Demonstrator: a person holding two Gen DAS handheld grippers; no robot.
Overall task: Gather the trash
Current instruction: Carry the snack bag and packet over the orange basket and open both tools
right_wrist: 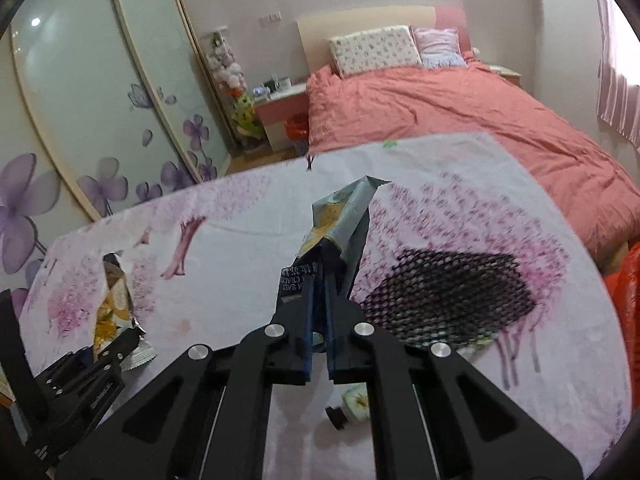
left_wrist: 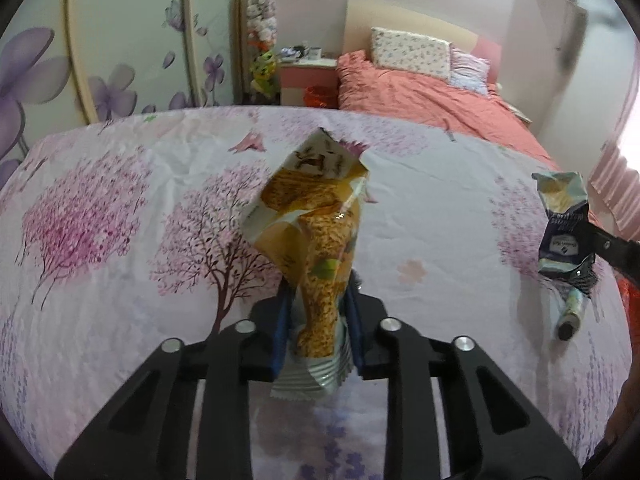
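My left gripper (left_wrist: 316, 304) is shut on a yellow-orange snack wrapper (left_wrist: 316, 216) and holds it upright above the flowered cloth (left_wrist: 120, 208). The same wrapper (right_wrist: 114, 300) and the left gripper (right_wrist: 102, 354) show at the lower left of the right wrist view. My right gripper (right_wrist: 320, 280) is shut on a dark blue and pale cracker wrapper (right_wrist: 340, 220), held off the cloth. That wrapper (left_wrist: 562, 224) shows at the right edge of the left wrist view. A small bottle with a black cap (left_wrist: 570, 312) lies on the cloth under the right gripper; it also shows in the right wrist view (right_wrist: 352, 406).
A black mesh net (right_wrist: 448, 296) lies on the cloth to the right. Behind stand a bed with a pink quilt (right_wrist: 460, 112), a nightstand (right_wrist: 280, 112) and a flowered wardrobe (right_wrist: 80, 120). Something orange-red (right_wrist: 626, 304) sits at the far right.
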